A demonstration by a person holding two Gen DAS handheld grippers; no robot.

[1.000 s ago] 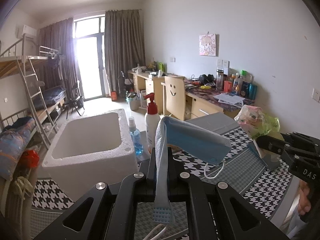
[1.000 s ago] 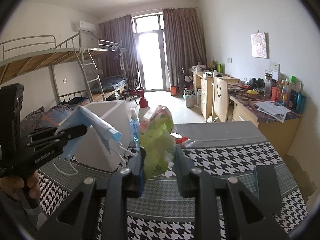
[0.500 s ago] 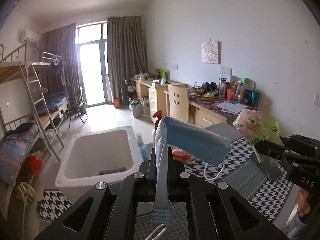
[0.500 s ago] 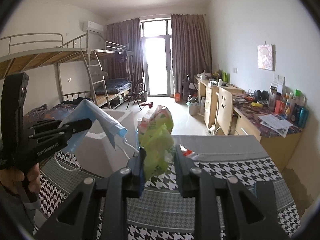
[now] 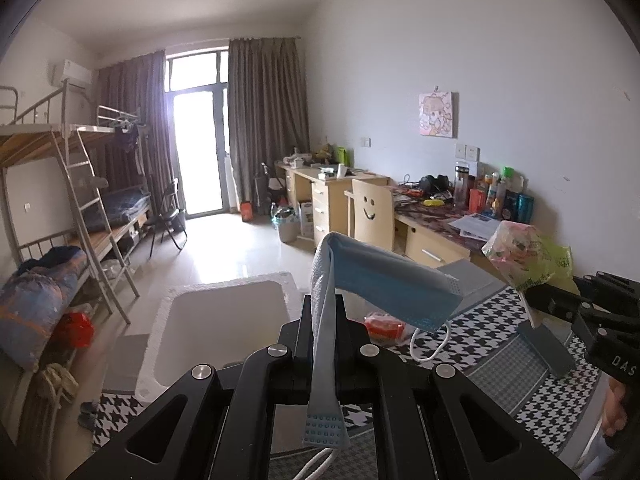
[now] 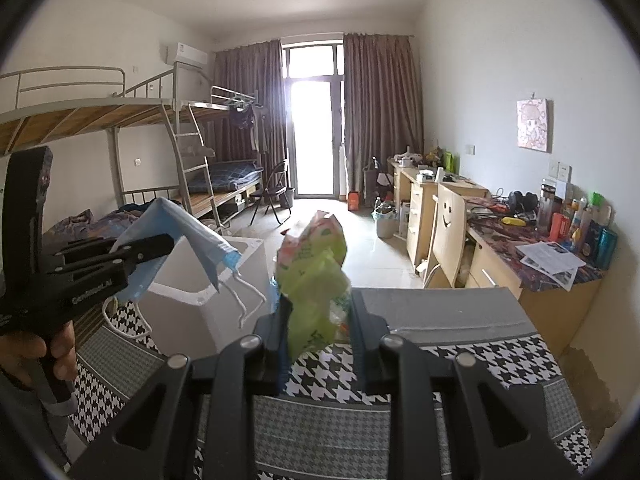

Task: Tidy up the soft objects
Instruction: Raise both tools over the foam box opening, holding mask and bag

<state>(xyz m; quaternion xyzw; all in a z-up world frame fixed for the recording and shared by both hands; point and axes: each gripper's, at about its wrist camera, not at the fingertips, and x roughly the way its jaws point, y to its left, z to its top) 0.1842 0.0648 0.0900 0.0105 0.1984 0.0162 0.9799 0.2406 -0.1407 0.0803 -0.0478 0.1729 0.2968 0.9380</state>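
My left gripper [image 5: 323,312] is shut on a blue face mask [image 5: 384,284], which folds over to the right with its white ear loop hanging; the mask also shows in the right wrist view [image 6: 180,232]. It is held high above the white foam box [image 5: 224,328]. My right gripper [image 6: 320,312] is shut on a green and pink plastic packet [image 6: 316,272], raised above the table; the packet shows at the right of the left wrist view [image 5: 524,256]. The foam box [image 6: 200,312] stands to the left of the right gripper.
The table has a houndstooth cloth [image 6: 460,364] with a grey board [image 6: 440,308] on it. A red packet [image 5: 382,324] lies on the table beside the box. A desk with bottles and a chair stands by the right wall, a bunk bed at left.
Both grippers have risen with their loads; the foam box now sits lower in both views and its inside is seen from above. The spray and pump bottles have dropped out of sight.
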